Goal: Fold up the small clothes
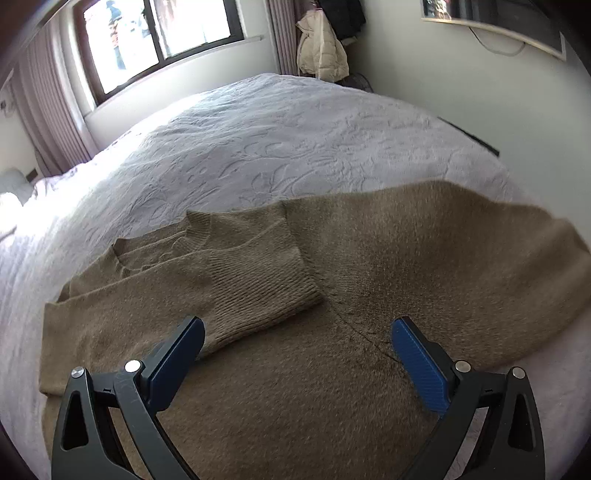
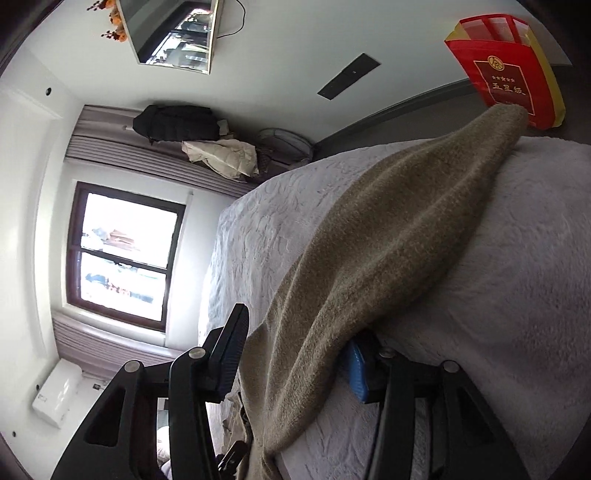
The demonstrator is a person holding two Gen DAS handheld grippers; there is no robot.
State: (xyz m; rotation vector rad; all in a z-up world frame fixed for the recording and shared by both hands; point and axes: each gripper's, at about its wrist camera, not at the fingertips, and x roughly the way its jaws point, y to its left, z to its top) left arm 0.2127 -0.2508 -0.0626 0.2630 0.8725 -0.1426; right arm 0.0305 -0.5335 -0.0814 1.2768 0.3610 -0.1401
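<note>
A tan knit sweater (image 1: 369, 266) lies flat on the white bedspread (image 1: 258, 147), collar toward the left. One sleeve is folded across its chest, ribbed cuff (image 1: 258, 291) on top. My left gripper (image 1: 298, 323) hovers open just above the sweater's middle, the cuff near its left finger and nothing between the pads. In the right wrist view the view is rolled sideways. The other sleeve (image 2: 388, 229) runs as a thick fold along the bed's edge and passes between the spread fingers of my right gripper (image 2: 295, 328). The blue right pad (image 2: 356, 369) is half hidden under the fabric, and the pads do not squeeze it.
The bed (image 2: 517, 258) fills most of both views. A window (image 1: 159, 33) and curtains stand beyond it, with jackets (image 1: 321, 48) hanging in the corner. A red bag (image 2: 509, 70) stands past the sleeve's end. A wall-mounted screen (image 2: 173, 33) is on the far wall.
</note>
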